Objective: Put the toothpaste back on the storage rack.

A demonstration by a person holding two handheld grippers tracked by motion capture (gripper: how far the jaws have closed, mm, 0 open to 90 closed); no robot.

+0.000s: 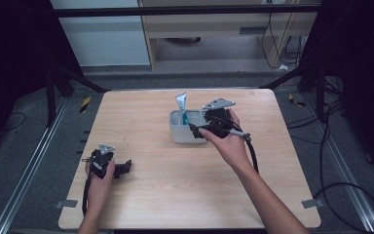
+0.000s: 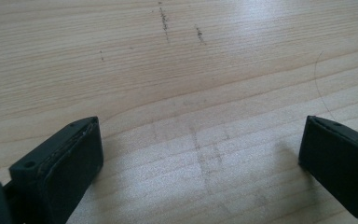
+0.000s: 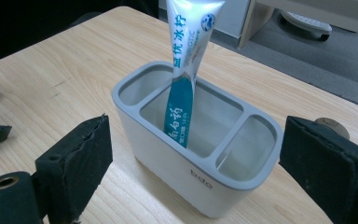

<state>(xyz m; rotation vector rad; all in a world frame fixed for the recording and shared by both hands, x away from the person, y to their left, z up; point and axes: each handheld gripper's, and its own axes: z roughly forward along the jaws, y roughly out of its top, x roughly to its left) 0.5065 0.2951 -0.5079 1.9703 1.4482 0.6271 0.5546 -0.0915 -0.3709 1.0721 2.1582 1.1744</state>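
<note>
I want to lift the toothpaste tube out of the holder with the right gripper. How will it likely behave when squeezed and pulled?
The toothpaste tube looks like soft foil laminate, so it will probably dent or flex. Its glossy skin may slip between the pads. It leans loose in the middle compartment of the holder, so it should lift out freely; the holder looks light and could shift if bumped.

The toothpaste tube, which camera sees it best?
The right gripper view. There the toothpaste tube is close and large: you can read its print and see it standing tilted in the middle compartment of the grey holder. The high view shows the tube small, poking out of the holder. The left gripper view looks at bare table.
</note>
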